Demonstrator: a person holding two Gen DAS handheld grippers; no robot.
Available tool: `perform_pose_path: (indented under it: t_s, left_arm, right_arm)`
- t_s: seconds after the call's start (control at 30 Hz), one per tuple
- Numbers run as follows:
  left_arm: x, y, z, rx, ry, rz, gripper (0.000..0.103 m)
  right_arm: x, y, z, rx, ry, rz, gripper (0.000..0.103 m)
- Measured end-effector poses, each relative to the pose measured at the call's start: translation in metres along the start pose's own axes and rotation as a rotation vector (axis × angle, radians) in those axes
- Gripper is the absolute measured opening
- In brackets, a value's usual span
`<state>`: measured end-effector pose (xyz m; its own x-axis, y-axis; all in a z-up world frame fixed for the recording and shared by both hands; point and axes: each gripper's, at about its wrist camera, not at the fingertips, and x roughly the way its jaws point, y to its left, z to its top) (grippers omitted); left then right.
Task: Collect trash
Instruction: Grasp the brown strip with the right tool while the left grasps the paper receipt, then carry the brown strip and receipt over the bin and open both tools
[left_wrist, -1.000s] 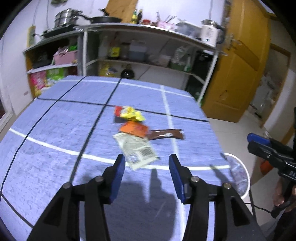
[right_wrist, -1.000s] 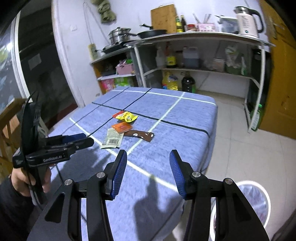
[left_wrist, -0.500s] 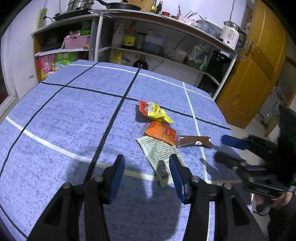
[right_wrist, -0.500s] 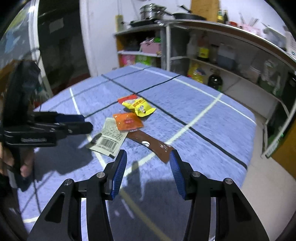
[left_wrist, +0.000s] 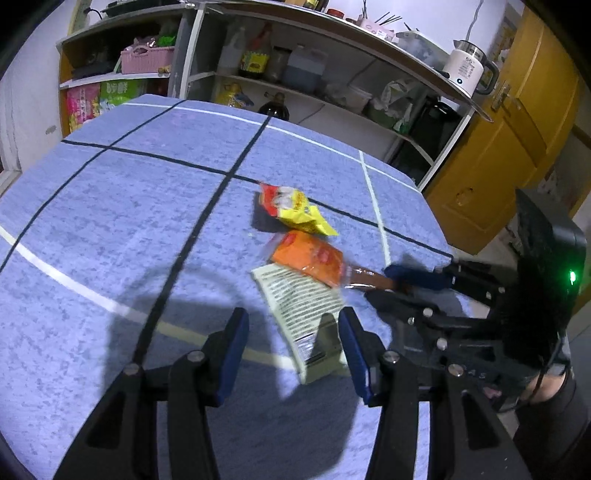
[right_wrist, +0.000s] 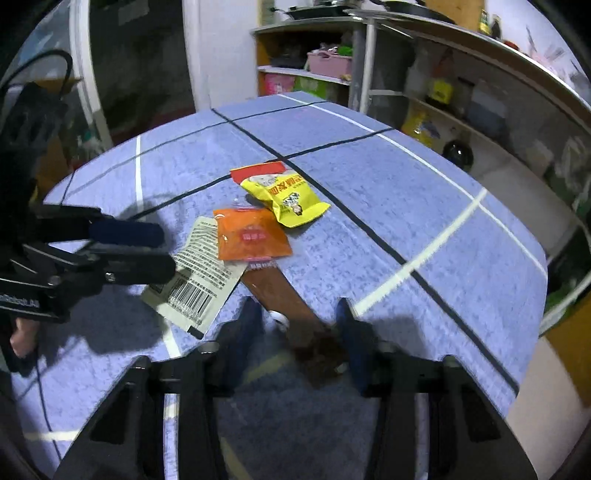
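Several wrappers lie together on the blue tablecloth: a yellow-red snack bag (left_wrist: 295, 210) (right_wrist: 284, 194), an orange sachet (left_wrist: 308, 258) (right_wrist: 249, 236), a white printed sachet with a barcode (left_wrist: 299, 306) (right_wrist: 201, 275), and a brown wrapper (left_wrist: 373, 280) (right_wrist: 291, 310). My left gripper (left_wrist: 291, 339) is open, low over the near end of the white sachet. My right gripper (right_wrist: 299, 325) is open, its fingers on either side of the brown wrapper's near end. It also shows in the left wrist view (left_wrist: 402, 288), and the left gripper shows in the right wrist view (right_wrist: 147, 247).
The table (left_wrist: 110, 221) has black and white lines and ends close on the right. Behind it stand metal shelves (left_wrist: 295, 74) with bottles, bags and a white kettle (left_wrist: 465, 70). A yellow door (left_wrist: 498, 147) is at the right.
Both grippers have moved in toward the wrapper pile and lower. The right gripper now straddles the brown wrapper; the left is over the white sachet. Both stay open.
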<state>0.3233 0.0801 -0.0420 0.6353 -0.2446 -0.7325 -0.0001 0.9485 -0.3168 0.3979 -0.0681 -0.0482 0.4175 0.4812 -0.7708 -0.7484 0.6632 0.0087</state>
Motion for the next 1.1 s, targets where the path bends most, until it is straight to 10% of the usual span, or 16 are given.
perform_pose_path:
  t_s: [0.47,0.77,1.1]
  left_arm:
    - [0.028,-0.052,-0.003,0.192,0.016,0.272,0.072]
    - [0.013,-0.041,-0.011,0.225,0.001,0.223,0.018]
    - [-0.029,-0.007,-0.021,0.153,-0.079,0.097,0.011]
  right_arm:
    - [-0.057,-0.018,-0.044,0.189,-0.007,-0.087,0.019]
    - [-0.107,-0.005,-0.065,0.265,-0.079,-0.111,0.019]
    - [-0.125,0.01,-0.079,0.314,-0.134,-0.086,0.019]
